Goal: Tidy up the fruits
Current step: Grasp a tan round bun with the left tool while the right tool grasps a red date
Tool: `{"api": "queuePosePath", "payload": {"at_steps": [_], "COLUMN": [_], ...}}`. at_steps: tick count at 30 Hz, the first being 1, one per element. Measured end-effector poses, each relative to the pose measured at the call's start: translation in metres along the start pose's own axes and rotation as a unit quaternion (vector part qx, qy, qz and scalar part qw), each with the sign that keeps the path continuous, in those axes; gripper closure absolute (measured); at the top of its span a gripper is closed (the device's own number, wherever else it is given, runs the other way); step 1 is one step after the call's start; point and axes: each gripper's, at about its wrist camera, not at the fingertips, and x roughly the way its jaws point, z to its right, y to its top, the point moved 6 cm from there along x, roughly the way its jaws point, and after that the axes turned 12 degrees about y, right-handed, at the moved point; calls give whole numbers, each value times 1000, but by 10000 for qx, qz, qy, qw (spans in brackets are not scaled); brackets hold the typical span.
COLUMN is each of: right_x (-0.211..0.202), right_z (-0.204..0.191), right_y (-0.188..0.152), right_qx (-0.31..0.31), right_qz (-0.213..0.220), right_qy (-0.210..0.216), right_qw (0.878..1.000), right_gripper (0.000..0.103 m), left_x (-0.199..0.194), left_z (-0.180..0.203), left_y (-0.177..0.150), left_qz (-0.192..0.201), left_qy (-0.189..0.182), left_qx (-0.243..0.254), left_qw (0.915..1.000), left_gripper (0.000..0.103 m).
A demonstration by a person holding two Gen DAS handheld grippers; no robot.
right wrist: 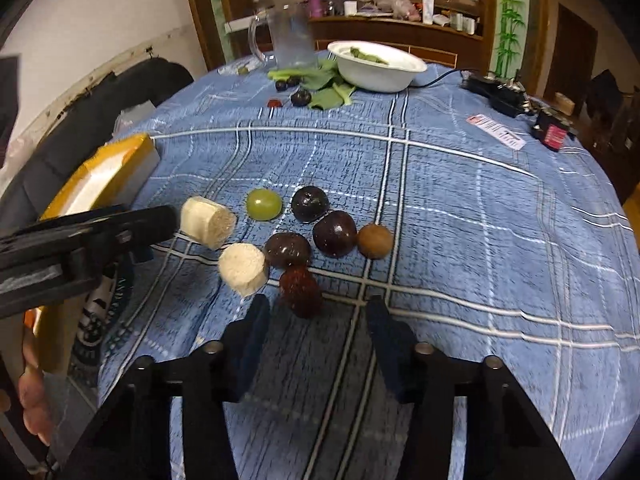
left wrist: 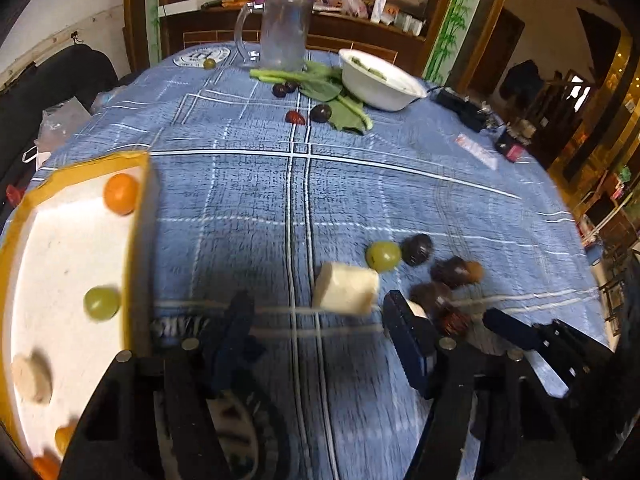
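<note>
Two white cylinder pieces on the blue checked tablecloth (right wrist: pixel 460 184). Far piece (right wrist: pixel 207 222) lies on its side, long axis running left-far to right-near, cut end facing the right gripper (right wrist: pixel 318 322). Near piece (right wrist: pixel 243 269) sits just ahead-left of that gripper's left finger, rough cut face up/toward cam.

Cluster ahead of right gripper: 1 green grape (right wrist: pixel 263 204), 3 dark plums (right wrist: pixel 335 233) touching or nearly, 1 brown round fruit (right wrist: pixel 375 241) at right, 1 red wrinkled date (right wrist: pixel 300 291) closest, just beyond the fingertips and a bit left of centre.

Right gripper: tilted down at table, jaws spread, nothing between the pads.

Left gripper (left wrist: pixel 316 312): also angled down, jaws apart w/ nothing pinched; a white piece (left wrist: pixel 346 288) lies just past the gap, toward its right finger. In the right wrist view it comes in from the left edge, tips near the far piece.

Tray (left wrist: pixel 136 240) w/ yellow rim, left of left gripper: 1 green grape, 1 orange fruit at far corner, 1 pale piece, more orange bits at near edge, blurred.

Far end: 3 dark fruits, 1 red one, 1 small green one, by the glass mug (left wrist: pixel 282 32), white bowl (left wrist: pixel 380 80), leafy greens (left wrist: pixel 320 84).
</note>
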Motion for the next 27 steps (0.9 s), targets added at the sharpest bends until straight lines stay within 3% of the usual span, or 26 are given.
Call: {"api": "queuePosePath", "payload": {"at_steps": [12, 14, 15, 18, 27], "right_x": [20, 19, 19, 16, 15], "right_z": [-1, -1, 0, 6, 7], "right_y": [10, 9, 9, 9, 9], "right_qx": [-240, -308, -301, -191, -228], "right_qz": [-1, 0, 3, 42, 110], "right_qy": [-21, -127, -167, -183, -251], "right_qw": [9997, 9994, 9994, 9996, 9994], "right_gripper": [53, 60, 64, 75, 76], "left_x": [27, 26, 25, 22, -13], "left_z": [30, 32, 34, 38, 17], "left_y": [-1, -1, -1, -1, -6], "left_qz": [-23, 5, -12, 106, 350], "left_qy": [-155, -284, -456, -297, -307], "left_qx": [439, 428, 415, 508, 209], "left_qw": [9989, 9987, 9981, 9982, 9987], "left_gripper": [37, 49, 66, 66, 66]}}
